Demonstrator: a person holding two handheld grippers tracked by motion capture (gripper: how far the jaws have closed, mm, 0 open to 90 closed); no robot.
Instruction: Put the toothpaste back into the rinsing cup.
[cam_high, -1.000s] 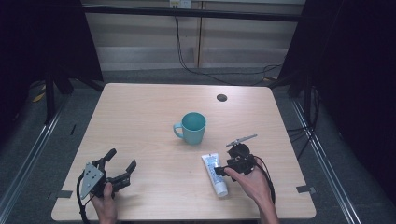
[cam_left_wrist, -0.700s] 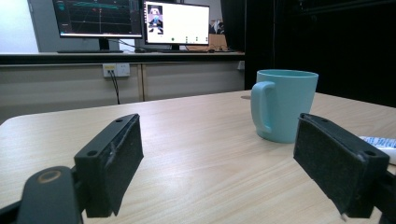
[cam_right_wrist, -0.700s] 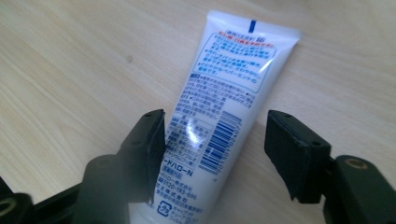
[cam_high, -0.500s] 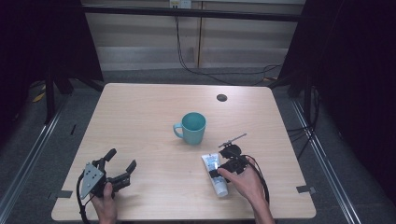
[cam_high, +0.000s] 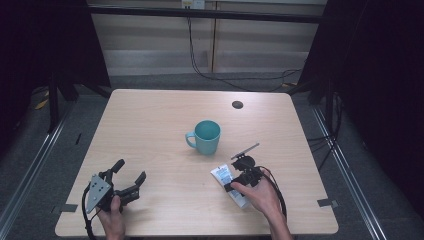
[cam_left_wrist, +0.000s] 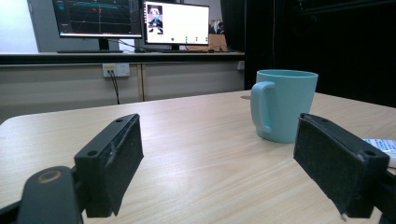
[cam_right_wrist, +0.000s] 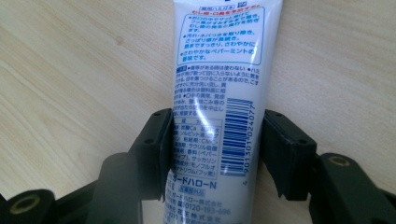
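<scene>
You're mid-grasp w/ the right gripper (cam_right_wrist: 212, 154): jaws have just been closing round the toothpaste tube (cam_right_wrist: 219, 79), lying flat near the table's (cam_high: 150, 120) right front, pads at both sides, seemingly just touching. Next: finish the squeeze, then lift straight. Left gripper (cam_left_wrist: 219, 163) sits spread, empty, near left. Teal mug (cam_high: 206, 137) stands just beyond the tube; mind it.

A white tube (cam_right_wrist: 218, 93) of toothpaste, seen in the right gripper view, carries dense blue Japanese print in boxed panels. Its barcode reads 4 901301 024077; near the lower end stand the katakana "ガードハロー" with a letter N, and a telephone number, 0120-193-696 as far as legible.
</scene>
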